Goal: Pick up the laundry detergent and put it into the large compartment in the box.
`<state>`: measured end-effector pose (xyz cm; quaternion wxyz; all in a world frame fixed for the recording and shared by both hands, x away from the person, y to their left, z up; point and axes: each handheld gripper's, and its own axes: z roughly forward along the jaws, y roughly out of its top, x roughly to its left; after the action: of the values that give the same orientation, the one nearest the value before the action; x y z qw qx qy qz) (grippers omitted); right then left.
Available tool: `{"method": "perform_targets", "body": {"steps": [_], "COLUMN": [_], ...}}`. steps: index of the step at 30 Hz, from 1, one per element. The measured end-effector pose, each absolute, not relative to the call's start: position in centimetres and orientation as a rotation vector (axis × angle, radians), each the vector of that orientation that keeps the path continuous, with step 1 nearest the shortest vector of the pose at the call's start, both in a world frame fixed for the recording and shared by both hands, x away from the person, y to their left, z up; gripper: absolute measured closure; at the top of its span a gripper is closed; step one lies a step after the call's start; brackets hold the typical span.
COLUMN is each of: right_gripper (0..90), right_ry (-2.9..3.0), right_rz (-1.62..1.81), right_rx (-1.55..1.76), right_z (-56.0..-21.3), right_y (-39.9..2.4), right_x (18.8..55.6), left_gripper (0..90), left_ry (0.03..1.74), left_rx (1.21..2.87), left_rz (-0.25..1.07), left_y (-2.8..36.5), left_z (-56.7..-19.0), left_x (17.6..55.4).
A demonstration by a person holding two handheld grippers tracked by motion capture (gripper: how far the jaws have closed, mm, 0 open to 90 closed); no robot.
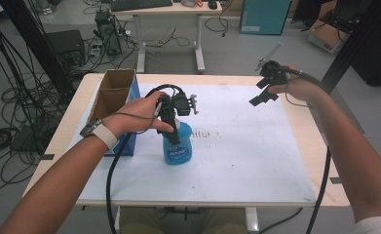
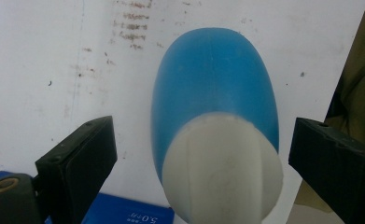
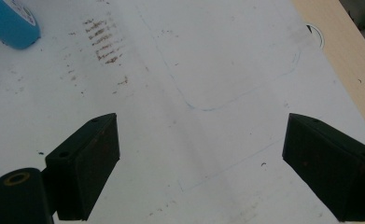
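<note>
Two grippers are at work over a white sheet (image 1: 237,161) that covers most of the table (image 1: 305,117). Nearest the person, in the high view, the left gripper (image 1: 171,127) hangs directly above a blue bottle (image 1: 177,146) that stands upright on the sheet, a little left of its middle. In the left gripper view that gripper (image 2: 201,154) looks straight down on the bottle (image 2: 215,88) and its white cap (image 2: 222,168): the two black jaws stand spread wide, one on each side of the cap, each with a clear gap to it, so nothing is grasped. Just to the left of the bottle, at the sheet's left edge, sits an open cardboard box (image 1: 112,95) with blue sides. Farther off and well apart from the bottle, the right gripper (image 1: 263,92) is held in the air above the far right part of the sheet. In the right gripper view its jaws (image 3: 201,163) are likewise spread wide with only bare sheet (image 3: 194,70) between them, and the bottle's base (image 3: 10,23) appears at the upper left corner. Beyond the table stands a second desk (image 1: 168,9) among cables on the floor.
</note>
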<state>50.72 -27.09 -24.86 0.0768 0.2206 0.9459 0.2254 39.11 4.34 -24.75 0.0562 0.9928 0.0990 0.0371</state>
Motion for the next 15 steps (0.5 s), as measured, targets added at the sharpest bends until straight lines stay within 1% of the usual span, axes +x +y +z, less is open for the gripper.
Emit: {"method": "perform_targets", "body": {"steps": [15], "right_gripper": [11.0], "right_ry": [2.833], "right_rz": [0.675], "right_rx": [0.664], "right_z": [-24.83], "right_y": [-27.14], "right_x": [50.72], "left_gripper": [8.3], "left_ry": [0.301], "left_rx": [3.011], "left_rz": [0.112], "left_y": [4.38], "left_z": [-24.79], "left_x": [39.09]}}
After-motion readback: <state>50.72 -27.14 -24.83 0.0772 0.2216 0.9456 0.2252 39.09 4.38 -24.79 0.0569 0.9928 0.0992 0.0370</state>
